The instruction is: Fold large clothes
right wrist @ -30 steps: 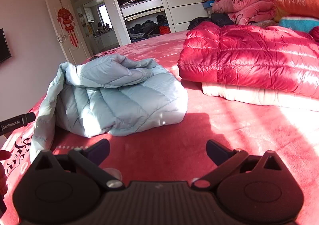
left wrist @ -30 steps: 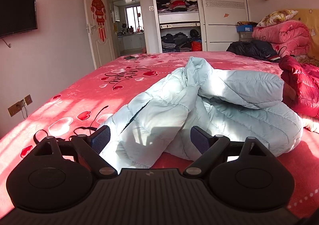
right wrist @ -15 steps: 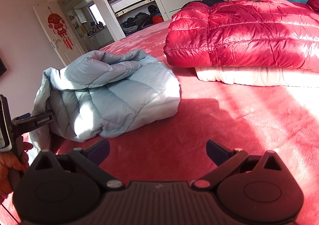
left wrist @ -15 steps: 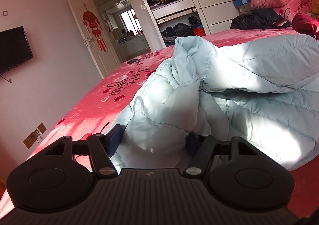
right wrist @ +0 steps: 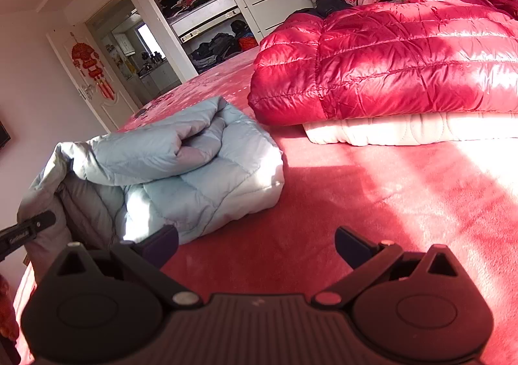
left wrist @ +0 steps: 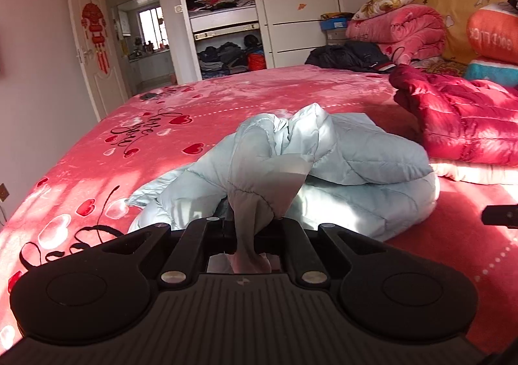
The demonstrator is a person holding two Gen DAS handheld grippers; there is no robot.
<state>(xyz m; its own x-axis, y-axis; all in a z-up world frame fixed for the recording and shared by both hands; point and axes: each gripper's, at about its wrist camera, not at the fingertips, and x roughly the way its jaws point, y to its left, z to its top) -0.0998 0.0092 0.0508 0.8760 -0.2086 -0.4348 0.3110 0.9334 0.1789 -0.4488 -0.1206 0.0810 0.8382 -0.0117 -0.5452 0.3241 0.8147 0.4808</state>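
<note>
On the red bed (left wrist: 97,151), the left gripper (left wrist: 247,232) pinched the pale blue jacket (left wrist: 356,171), whose bulk lay ahead-right; the right gripper (right wrist: 255,245) gaped empty beside it.

Reds and pinks all over, plus one pale blue coat

The quilted puffer jacket (left wrist: 362,171) is pale icy blue with a greyer lining, the shiny down coat (right wrist: 388,64) is deep crimson over a cream quilted layer (right wrist: 404,132), and the plush bedspread (left wrist: 226,99) is coral red with red and white hearts plus black script lettering. Both tongs are matte black.
</note>
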